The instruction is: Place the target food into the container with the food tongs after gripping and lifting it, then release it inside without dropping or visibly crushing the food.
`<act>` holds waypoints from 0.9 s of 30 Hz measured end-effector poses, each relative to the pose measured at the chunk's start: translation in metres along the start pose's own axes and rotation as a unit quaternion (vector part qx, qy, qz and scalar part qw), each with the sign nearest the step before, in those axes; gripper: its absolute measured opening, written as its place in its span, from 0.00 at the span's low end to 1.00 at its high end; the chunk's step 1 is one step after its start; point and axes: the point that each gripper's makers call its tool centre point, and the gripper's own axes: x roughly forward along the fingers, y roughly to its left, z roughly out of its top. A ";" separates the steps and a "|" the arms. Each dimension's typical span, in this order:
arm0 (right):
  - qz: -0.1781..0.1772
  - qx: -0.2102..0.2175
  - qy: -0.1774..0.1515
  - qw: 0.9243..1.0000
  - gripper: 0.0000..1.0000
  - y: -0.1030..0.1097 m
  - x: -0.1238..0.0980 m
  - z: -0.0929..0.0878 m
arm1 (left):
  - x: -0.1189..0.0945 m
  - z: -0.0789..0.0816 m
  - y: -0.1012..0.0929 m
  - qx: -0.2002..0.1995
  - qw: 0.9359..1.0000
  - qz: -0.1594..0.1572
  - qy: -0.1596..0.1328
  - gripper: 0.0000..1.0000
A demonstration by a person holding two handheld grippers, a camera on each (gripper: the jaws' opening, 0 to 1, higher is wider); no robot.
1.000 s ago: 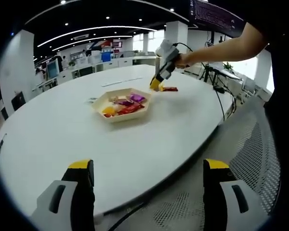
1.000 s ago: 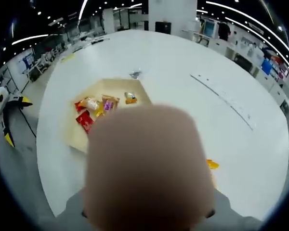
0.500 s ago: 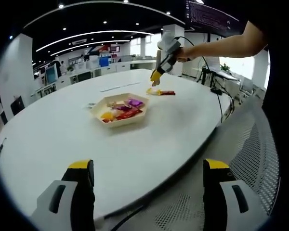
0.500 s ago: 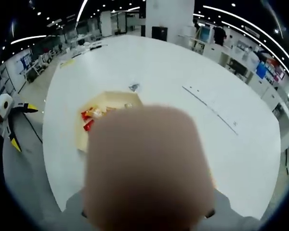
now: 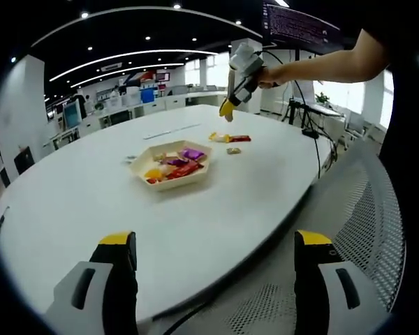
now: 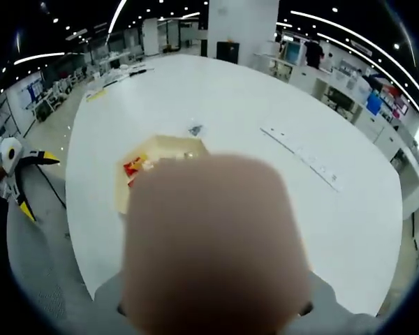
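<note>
A beige hexagonal tray holding several wrapped snacks sits mid-table. Past it lie loose snacks: a red and yellow packet and a small piece. My left gripper stands open and empty at the near table edge, far from the tray. A person's arm holds my right gripper in the air above the loose snacks; whether it holds anything is too small to tell. In the right gripper view a blurred pinkish blob hides the jaws and most of the tray. The left gripper shows at the left.
The big round white table has bare surface all around the tray. A mesh chair back is at the right. A paper strip lies on the table's far side. Desks and monitors stand in the background.
The right gripper has risen from just above the loose snacks to well above the table. Both views have pulled back, so the tray looks smaller. The left gripper's jaws have stayed open.
</note>
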 end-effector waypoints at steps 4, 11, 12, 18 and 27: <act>0.012 0.012 0.012 1.000 0.23 0.008 0.015 -0.023 | 0.000 -0.001 0.000 -0.004 1.000 0.001 0.003 0.92; 0.022 0.030 0.019 0.999 0.23 0.007 0.034 -0.041 | 0.001 -0.003 0.000 -0.009 1.000 0.000 0.012 0.92; 0.024 0.030 0.020 0.999 0.23 0.007 0.035 -0.041 | 0.001 -0.004 0.000 -0.010 1.000 0.000 0.012 0.92; 0.029 0.031 0.022 0.999 0.24 0.005 0.041 -0.044 | 0.002 -0.005 0.002 -0.014 1.000 0.004 0.018 0.93; 0.033 0.032 0.025 0.999 0.25 0.007 0.045 -0.050 | 0.002 -0.007 0.003 -0.018 1.000 0.007 0.023 0.93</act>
